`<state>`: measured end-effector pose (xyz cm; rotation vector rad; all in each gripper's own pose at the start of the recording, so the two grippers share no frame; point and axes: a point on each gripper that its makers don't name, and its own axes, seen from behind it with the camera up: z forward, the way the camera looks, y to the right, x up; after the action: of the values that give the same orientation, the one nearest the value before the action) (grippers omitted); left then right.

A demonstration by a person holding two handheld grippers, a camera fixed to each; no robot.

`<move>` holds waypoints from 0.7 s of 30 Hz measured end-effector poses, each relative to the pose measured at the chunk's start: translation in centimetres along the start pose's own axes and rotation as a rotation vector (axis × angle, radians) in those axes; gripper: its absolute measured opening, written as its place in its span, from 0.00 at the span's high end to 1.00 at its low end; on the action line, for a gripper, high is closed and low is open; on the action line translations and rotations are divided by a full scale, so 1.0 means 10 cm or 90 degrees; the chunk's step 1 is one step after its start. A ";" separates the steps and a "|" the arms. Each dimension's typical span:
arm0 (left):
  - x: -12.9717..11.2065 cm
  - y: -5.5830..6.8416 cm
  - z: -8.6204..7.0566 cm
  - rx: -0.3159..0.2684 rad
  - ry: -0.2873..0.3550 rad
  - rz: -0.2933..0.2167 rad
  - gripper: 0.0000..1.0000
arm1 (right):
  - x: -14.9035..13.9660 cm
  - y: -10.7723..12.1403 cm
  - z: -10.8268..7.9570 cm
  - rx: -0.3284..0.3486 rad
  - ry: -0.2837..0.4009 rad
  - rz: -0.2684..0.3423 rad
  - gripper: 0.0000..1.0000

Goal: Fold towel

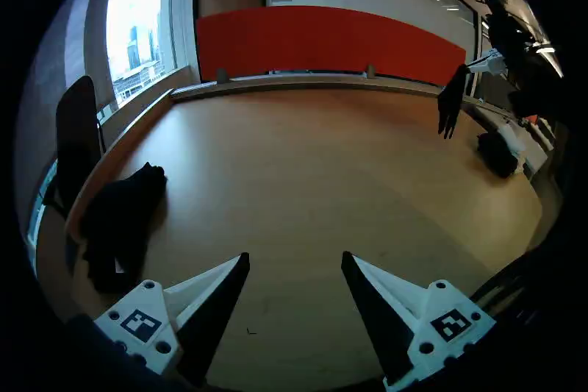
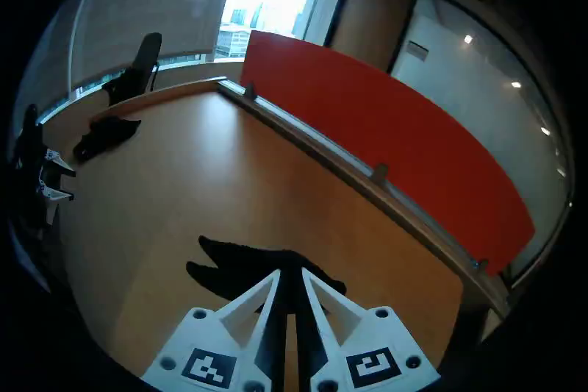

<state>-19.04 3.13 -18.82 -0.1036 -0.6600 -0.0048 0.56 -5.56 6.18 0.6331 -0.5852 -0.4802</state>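
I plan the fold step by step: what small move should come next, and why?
Probably bring the open left gripper to the black towel hanging from the right gripper: it is held at one point only and dangles above the table.

Wooden table (image 1: 309,171); red partition (image 1: 331,43) behind; chair (image 1: 77,134) by window (image 1: 136,39).

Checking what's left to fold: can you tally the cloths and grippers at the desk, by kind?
Black cloths: 2, the towel pinched in the right gripper and a heap lying on the desk.
Grippers: 2, the right gripper and the left gripper, which is open.
Total: 4
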 end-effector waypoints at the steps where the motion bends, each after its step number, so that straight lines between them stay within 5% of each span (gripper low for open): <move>1: 0.00 0.00 0.00 0.000 -0.001 0.001 0.07 | -0.03 0.04 -0.02 -0.002 -0.003 0.002 0.95; 21: 0.05 0.07 0.02 -0.001 -0.009 0.013 0.07 | -0.58 0.88 -0.45 -0.066 -0.054 0.033 0.95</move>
<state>-18.76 3.83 -18.42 -0.1125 -0.6728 0.0147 1.22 5.88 7.04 0.4990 -0.6505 -0.4873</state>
